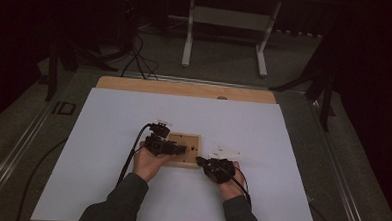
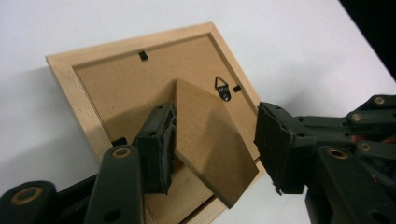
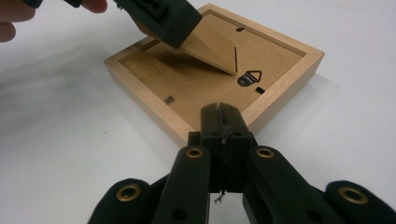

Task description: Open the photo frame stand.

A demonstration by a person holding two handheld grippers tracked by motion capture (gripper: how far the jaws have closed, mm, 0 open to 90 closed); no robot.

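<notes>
1. Left hand-held gripper (image 2: 212,144): jaws parted, standing on either side of the raised easel stand (image 2: 210,140) of the picture frame (image 2: 81,100). One pad (image 2: 163,149) lies against the stand's edge; the other stands clear of it, so the stand is straddled, not clamped. In the high view this hand-held gripper (image 1: 181,149) sits over the left part of the frame.

2. Right hand-held gripper (image 3: 223,122): jaws fully closed on nothing, tips resting at the frame's near right corner, apparently bracing it; actual contact cannot be told. In the high view it (image 1: 200,161) lies just right of the frame's near edge.

3. Picture frame (image 1: 184,162): wooden, face down on the white surface (image 1: 108,136), near the middle. The backing board (image 3: 187,84) faces up, with a metal hanging hook (image 3: 250,77) and small retaining tabs (image 3: 170,99) at the rim.

4. Step in hand, as judged: swinging the stand about its hinge line.
   - Close squarely on the stand's free end, not near the hinge.
   - Move it in an arc around the hinge; do not pull straight up.
   - Keep the right tips pressed at the corner so the frame does not slide or tip.

5. White plastic piece (image 1: 226,153): lies just right of the frame; leave it undisturbed.
</notes>
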